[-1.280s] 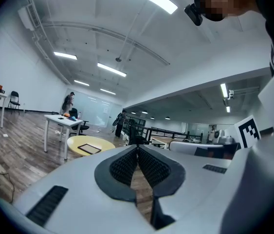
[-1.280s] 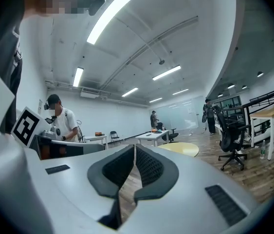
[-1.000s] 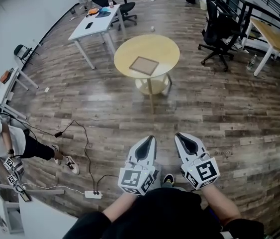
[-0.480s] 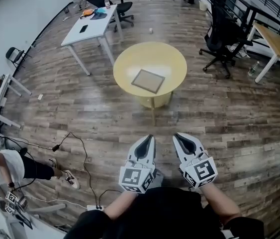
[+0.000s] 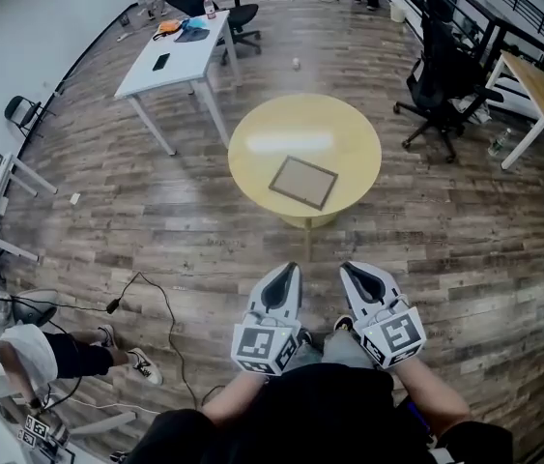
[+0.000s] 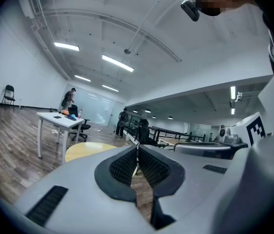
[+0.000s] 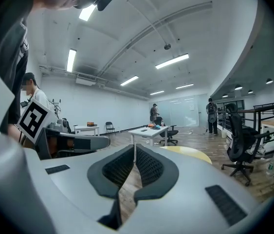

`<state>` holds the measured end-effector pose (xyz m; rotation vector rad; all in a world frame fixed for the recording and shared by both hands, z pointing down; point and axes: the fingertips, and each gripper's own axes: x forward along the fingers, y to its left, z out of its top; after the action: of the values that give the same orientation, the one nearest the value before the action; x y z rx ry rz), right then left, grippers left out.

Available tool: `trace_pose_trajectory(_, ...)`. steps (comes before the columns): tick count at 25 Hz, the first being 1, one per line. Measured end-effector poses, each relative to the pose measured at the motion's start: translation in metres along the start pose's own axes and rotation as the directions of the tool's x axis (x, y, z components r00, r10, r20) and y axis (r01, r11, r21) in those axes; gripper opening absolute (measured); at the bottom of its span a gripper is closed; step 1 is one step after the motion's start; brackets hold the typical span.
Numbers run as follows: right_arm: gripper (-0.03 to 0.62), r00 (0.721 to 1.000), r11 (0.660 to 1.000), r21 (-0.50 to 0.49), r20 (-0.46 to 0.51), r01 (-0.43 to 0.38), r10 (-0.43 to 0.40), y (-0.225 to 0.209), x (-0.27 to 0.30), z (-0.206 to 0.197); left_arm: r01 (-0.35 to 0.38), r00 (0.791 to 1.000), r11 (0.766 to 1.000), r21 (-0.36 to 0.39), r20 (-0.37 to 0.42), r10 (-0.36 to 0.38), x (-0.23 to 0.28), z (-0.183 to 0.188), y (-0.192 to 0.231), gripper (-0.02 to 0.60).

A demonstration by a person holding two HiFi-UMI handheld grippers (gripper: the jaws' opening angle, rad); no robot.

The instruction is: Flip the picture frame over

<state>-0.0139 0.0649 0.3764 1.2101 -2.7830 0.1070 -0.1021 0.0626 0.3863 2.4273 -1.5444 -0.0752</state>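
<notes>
**A:** Picture frame (image 5: 303,182), where?

**B:** Flat on the round yellow table (image 5: 349,129), toward the near side, turned so that one corner points this way. Nothing else on the top.

**A:** And the grippers?

**B:** Left gripper (image 5: 287,276) shut, pads together, nothing between them. Same for the right gripper (image 5: 355,275): closed and empty. Held side by side, low in front of the body, well apart from the table, so no contact with the frame yet.

**A:** Which face up?

**B:** Hard to say from here. A dull brown panel inside a thin darker border, perhaps the backing board, but too small to be sure.

**A:** Likely handling?

**B:** Probably light and stiff, so no sag when lifted by one side. Thin, though, and lying flush on a smooth top, so awkward to get a jaw beneath. Possibly glass on one face, so worth treating as fragile: no dropping it over, no hard pinch on the panel.

**A:** Where to grip, then?

**B:** On the border, not the middle. Best to open one gripper and take the near corner or near side. If there is no gap under it, nudge it toward the table's rim until one side overhangs, then pinch there. Steady the opposite side with the other gripper, tip up, and lower gently onto the other face.
</notes>
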Motion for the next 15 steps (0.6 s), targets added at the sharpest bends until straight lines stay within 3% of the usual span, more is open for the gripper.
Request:
trace_pose_trajectory(8, 0.025, 0.999, 1.0, 0.017, -0.029, -0.015, 0.016, -0.048, 0.064, -0.01, 0.0, 1.0, 1.0, -0.008, -0.025, 0.0, 0.069, 0.002, 0.043, 0.029)
trace_pose_trajectory(15, 0.025, 0.999, 0.999, -0.015, -0.032, -0.04, 0.04, -0.129, 0.132, -0.003, -0.012, 1.0, 1.0, -0.01, -0.028, 0.012, 0.167, 0.009, 0.077, 0.029)
